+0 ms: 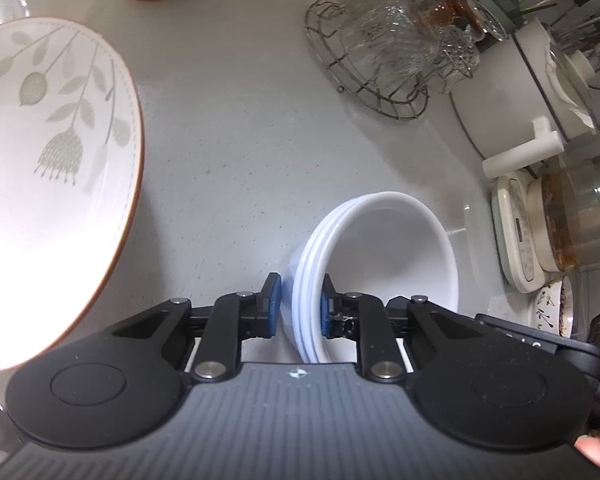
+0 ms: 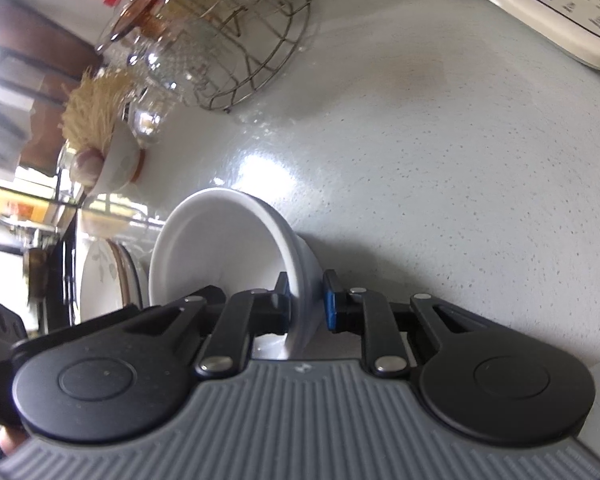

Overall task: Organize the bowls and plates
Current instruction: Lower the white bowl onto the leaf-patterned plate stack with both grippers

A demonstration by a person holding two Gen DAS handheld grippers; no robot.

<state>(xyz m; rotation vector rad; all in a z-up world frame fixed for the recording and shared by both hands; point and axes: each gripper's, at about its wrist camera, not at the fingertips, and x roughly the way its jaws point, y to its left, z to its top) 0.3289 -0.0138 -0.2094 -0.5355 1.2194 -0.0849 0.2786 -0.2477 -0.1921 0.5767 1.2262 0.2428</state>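
Bowls are the job: the left gripper (image 1: 296, 306) pinches the rims of three nested white bowls (image 1: 364, 256), tilted above the speckled counter (image 1: 228, 152). The right gripper (image 2: 306, 304) is clamped on the wall of a single white bowl (image 2: 224, 248), also tilted. To do this well, I would level the single bowl, centre it over the stack, then lower it gently before letting go. One large leaf-patterned bowl (image 1: 56, 152) sits at left.
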